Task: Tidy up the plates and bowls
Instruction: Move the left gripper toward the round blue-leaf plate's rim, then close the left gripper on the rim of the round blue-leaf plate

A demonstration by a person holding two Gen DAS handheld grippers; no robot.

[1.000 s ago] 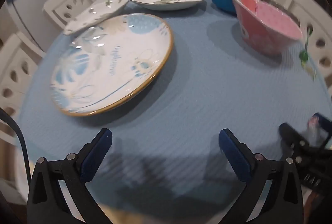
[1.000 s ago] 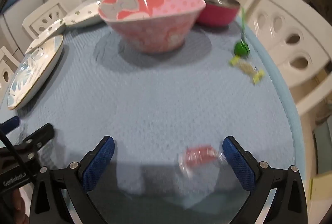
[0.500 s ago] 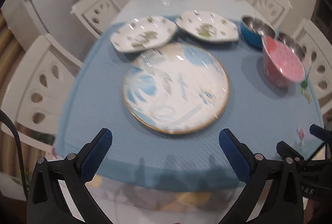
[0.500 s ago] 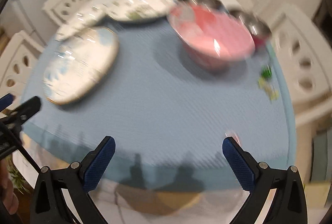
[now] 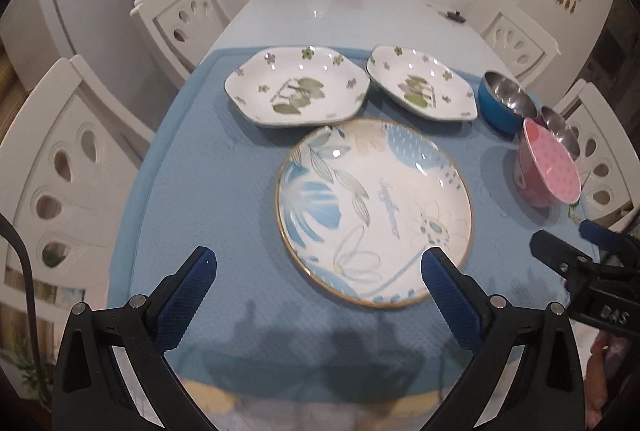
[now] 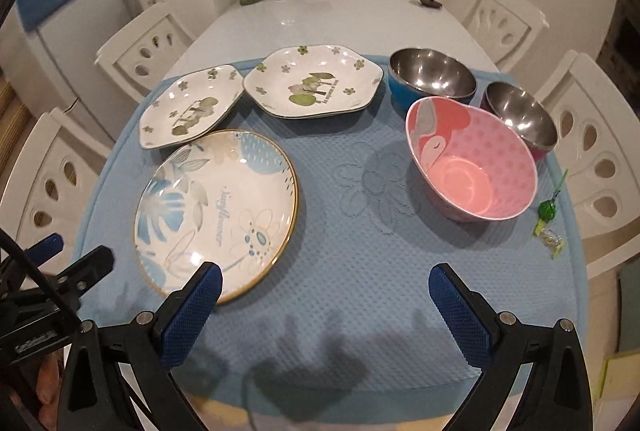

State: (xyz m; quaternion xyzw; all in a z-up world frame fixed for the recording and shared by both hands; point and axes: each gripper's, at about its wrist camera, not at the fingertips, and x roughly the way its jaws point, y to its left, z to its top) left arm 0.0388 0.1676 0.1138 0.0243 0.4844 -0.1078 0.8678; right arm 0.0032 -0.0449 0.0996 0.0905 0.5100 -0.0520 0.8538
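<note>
Both tools, left tool (image 5: pixel 318 265) and right tool (image 6: pixel 325 281), have pulled back high, fingers spread and empty, revealing the round blue-leaf ceramic plate (image 5: pixel 374 209) and pink plastic bowl (image 6: pixel 472 165) still unsorted.

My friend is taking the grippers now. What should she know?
Left gripper: open, holding nothing, above the near edge of the blue mat.
Right gripper: open, holding nothing, above the same edge.
On the mat: round blue-leaf plate, two white hexagonal plates with green flowers, pink plastic bowl, blue steel bowl, magenta steel bowl.
Done: nothing stacked.
Left: stack the plates, nest the bowls.
</note>
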